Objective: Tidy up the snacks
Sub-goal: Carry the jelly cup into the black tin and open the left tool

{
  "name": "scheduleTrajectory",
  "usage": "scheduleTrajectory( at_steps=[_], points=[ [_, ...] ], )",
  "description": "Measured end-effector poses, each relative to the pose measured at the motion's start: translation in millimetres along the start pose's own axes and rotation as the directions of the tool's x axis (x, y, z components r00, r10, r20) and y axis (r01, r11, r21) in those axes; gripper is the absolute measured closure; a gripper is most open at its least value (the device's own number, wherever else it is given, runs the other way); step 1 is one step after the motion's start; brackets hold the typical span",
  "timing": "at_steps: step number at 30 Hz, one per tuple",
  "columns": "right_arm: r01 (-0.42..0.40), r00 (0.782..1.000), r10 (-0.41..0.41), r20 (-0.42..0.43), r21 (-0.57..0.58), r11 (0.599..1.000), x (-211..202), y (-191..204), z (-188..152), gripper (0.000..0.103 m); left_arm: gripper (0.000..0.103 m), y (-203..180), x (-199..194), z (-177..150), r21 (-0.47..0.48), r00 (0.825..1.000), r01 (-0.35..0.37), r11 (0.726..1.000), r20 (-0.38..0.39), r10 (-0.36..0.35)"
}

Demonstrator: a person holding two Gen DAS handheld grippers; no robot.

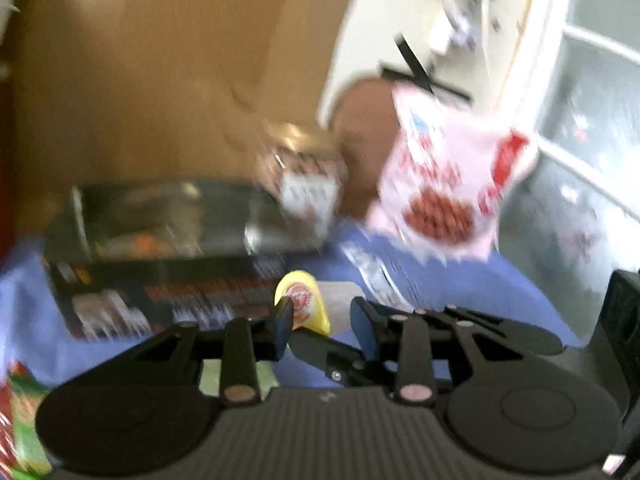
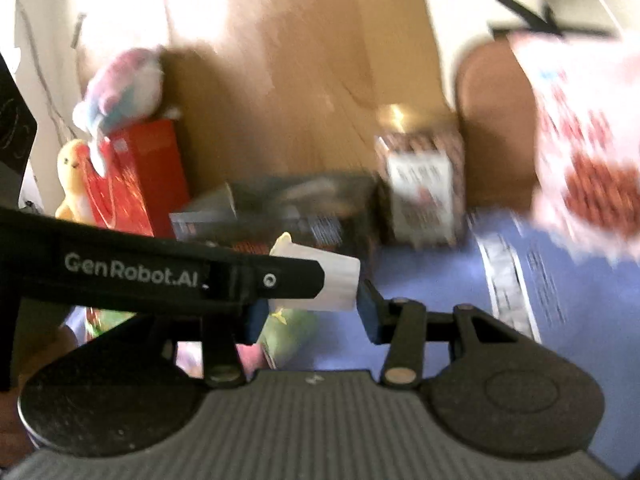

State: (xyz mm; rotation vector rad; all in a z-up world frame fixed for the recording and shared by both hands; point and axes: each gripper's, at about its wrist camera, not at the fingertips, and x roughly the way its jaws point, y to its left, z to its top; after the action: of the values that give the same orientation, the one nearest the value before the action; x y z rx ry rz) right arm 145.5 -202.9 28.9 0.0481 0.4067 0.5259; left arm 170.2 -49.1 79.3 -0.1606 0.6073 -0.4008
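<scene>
At the left edge of the blue-covered table (image 2: 440, 280), a green snack bag (image 1: 28, 420) is lying flat. Toward the back edge, a dark box (image 1: 168, 240) is lying on its side, with a small patterned box (image 2: 424, 188) standing just beside it. The left gripper (image 1: 320, 320) is sitting partly open; a yellow-topped white packet (image 1: 306, 304) is showing between its fingers, though the blur is hiding whether they are pressing it. The right gripper (image 2: 312, 316) is also partly open, that packet near its fingers. At the right, a pink snack bag (image 1: 444, 184) is standing above the table.
</scene>
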Motion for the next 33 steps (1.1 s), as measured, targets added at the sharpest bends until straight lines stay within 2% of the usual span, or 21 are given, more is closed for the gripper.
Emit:
scheduleTrajectory(
  at_steps=[3,6,9,10,13,17,20,24,26,29,33],
  points=[
    [-0.007,0.999,0.010,0.041,-0.056,0.998,24.5,12.7,18.4,0.053,0.070,21.3,1.3,23.0,-0.046,0.999,-0.022,0.999,0.033,0.023],
    [0.008,0.999,-0.003,0.049,-0.090,0.996,48.7,20.2,26.7,0.053,0.070,45.4,14.1,39.9,-0.104,0.999,-0.030,0.994,0.035,0.034],
    [0.050,0.997,-0.042,0.063,-0.133,0.990,67.0,25.1,28.0,0.052,0.070,59.8,27.5,46.0,-0.138,0.998,-0.038,0.990,0.035,0.043],
    [0.065,0.996,-0.055,0.075,-0.143,0.988,69.5,24.6,27.4,0.052,0.066,61.2,32.2,46.4,-0.145,0.998,-0.043,0.989,0.034,0.048],
    [0.095,0.991,-0.082,0.102,-0.137,0.986,68.3,23.0,27.1,0.051,0.064,66.1,34.6,44.0,-0.173,0.999,-0.028,0.985,0.019,0.032],
    [0.042,0.995,-0.037,0.092,-0.056,0.998,43.0,9.5,24.5,0.051,0.057,73.5,3.3,35.5,-0.192,0.998,-0.011,0.981,0.060,0.023],
    [-0.070,0.997,0.072,-0.014,0.101,0.992,29.1,-15.3,16.6,0.051,0.057,80.2,-13.2,22.4,-0.196,0.999,-0.022,0.980,0.024,0.027],
    [-0.105,0.979,0.151,-0.135,0.295,0.950,22.9,-43.2,-6.7,0.053,0.057,92.0,-10.3,-0.1,-0.220,0.997,-0.051,0.974,-0.075,0.035],
    [-0.114,0.969,0.188,-0.163,0.381,0.917,21.1,-53.3,-17.9,0.053,0.057,98.3,0.4,-10.0,-0.254,0.991,-0.058,0.966,-0.133,0.025],
    [-0.136,0.951,0.247,-0.186,0.464,0.875,26.0,-59.2,-27.1,0.054,0.057,104.8,16.6,-21.3,-0.298,0.980,-0.049,0.953,-0.197,-0.011],
    [-0.159,0.933,0.296,-0.205,0.503,0.849,33.2,-54.8,-30.8,0.062,0.061,109.2,32.5,-30.9,-0.352,0.968,-0.028,0.935,-0.243,-0.062]
  ],
)
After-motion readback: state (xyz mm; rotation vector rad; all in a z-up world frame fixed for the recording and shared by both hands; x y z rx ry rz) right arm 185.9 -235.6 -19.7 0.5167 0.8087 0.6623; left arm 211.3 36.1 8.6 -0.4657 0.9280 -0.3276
